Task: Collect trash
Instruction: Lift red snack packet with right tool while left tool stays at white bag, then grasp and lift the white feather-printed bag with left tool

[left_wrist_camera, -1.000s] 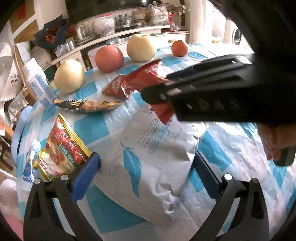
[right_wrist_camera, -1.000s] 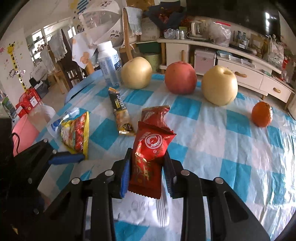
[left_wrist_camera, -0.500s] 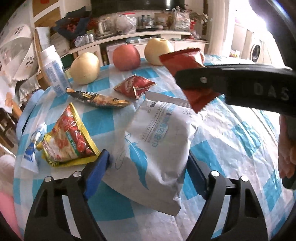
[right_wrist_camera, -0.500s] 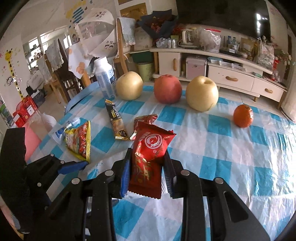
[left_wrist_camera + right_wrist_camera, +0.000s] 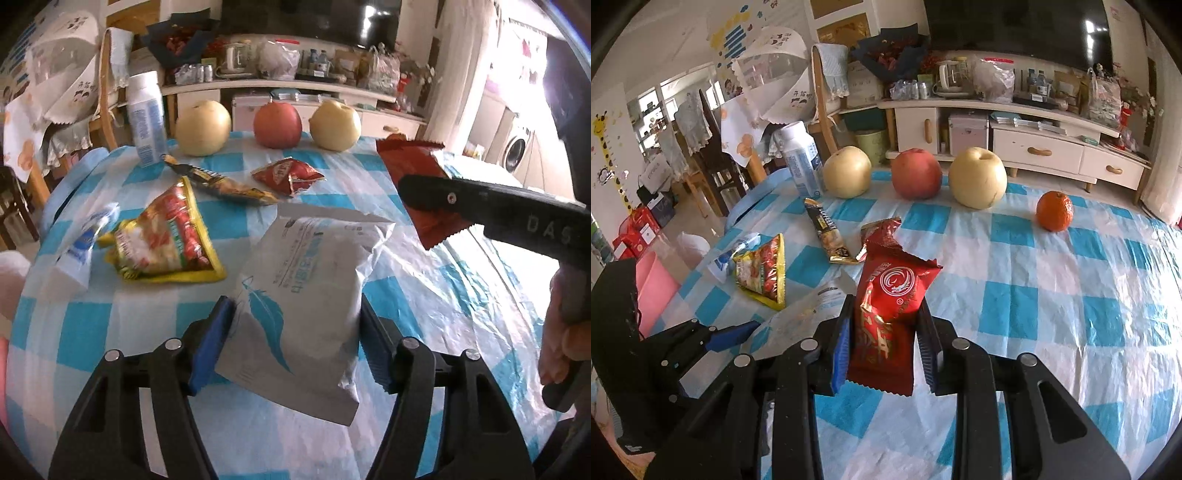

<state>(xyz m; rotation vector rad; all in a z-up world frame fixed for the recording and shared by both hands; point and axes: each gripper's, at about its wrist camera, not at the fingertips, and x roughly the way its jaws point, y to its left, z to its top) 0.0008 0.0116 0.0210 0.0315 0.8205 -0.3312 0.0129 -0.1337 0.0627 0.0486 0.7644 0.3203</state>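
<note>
My left gripper (image 5: 295,332) is shut on a grey-white plastic bag with a blue feather print (image 5: 310,288), its torn mouth pointing away from me. My right gripper (image 5: 886,343) is shut on a red snack wrapper (image 5: 890,314) and holds it above the table; the wrapper also shows in the left wrist view (image 5: 417,184), right of the bag's mouth. On the checked tablecloth lie a crumpled red wrapper (image 5: 288,175), a dark snack-bar wrapper (image 5: 221,182), a yellow-red snack packet (image 5: 166,236) and a white-blue sachet (image 5: 85,243).
Two pale pears (image 5: 847,176) (image 5: 977,177), a red apple (image 5: 916,173) and an orange (image 5: 1054,211) stand along the far side of the table. A white bottle (image 5: 799,162) stands at the far left. A pink bin (image 5: 655,291) stands beside the table's left edge.
Both grippers have risen and pulled back from the table. The right gripper carried the red wrapper from above the bag to the right of its mouth. The bag is lifted and more upright.
</note>
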